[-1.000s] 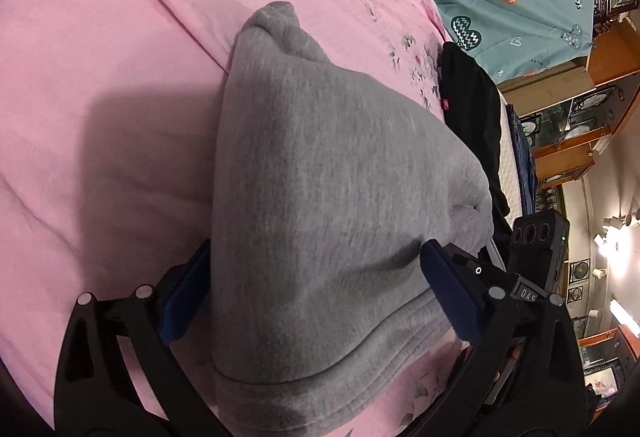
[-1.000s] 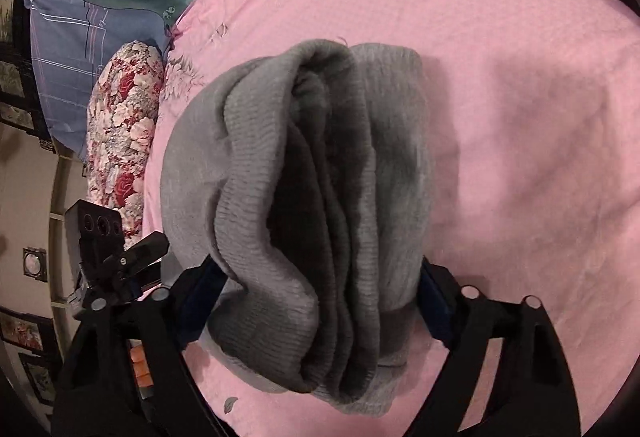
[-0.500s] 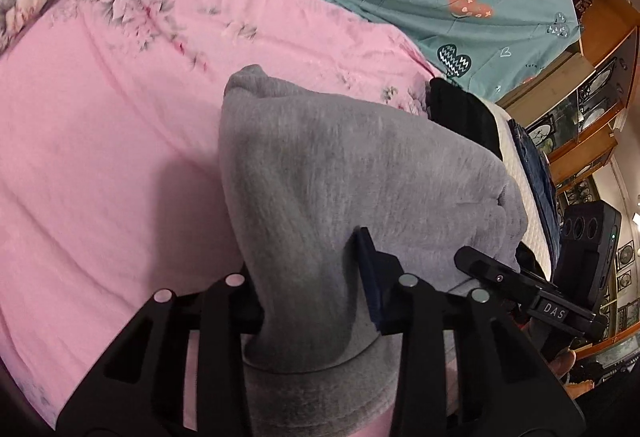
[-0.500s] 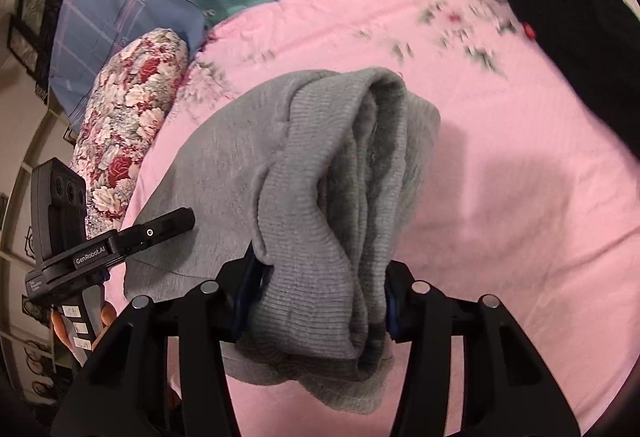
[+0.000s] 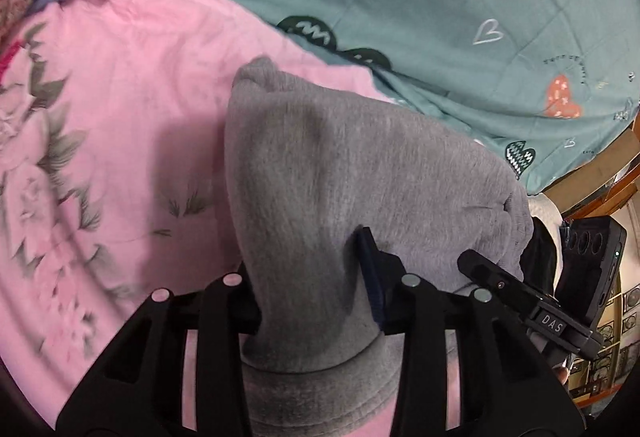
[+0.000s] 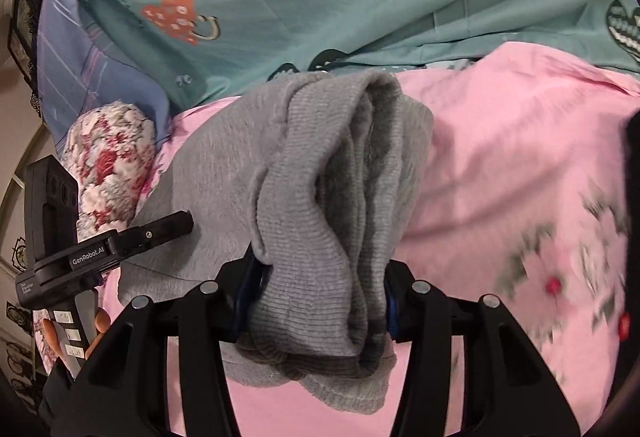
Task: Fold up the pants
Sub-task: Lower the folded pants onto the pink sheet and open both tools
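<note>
Two grippers pinch the gray pants (image 5: 360, 173), lifted over the pink bed (image 5: 120, 85): your left gripper (image 5: 310, 277) and right gripper (image 6: 320, 293) have jaws pressed on the folded bundle. Next, probably lower it flat, then let go.

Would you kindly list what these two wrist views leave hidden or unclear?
- Left wrist view: the left gripper pinches the gray pants, whose cloth covers its left finger's pad.
- Right wrist view: the bunched pants hide the right gripper pads.
- Right wrist view: the pink sheet floral print is motion-blurred.
- Both views: the pants' lower edge is cut off behind the grippers.
</note>
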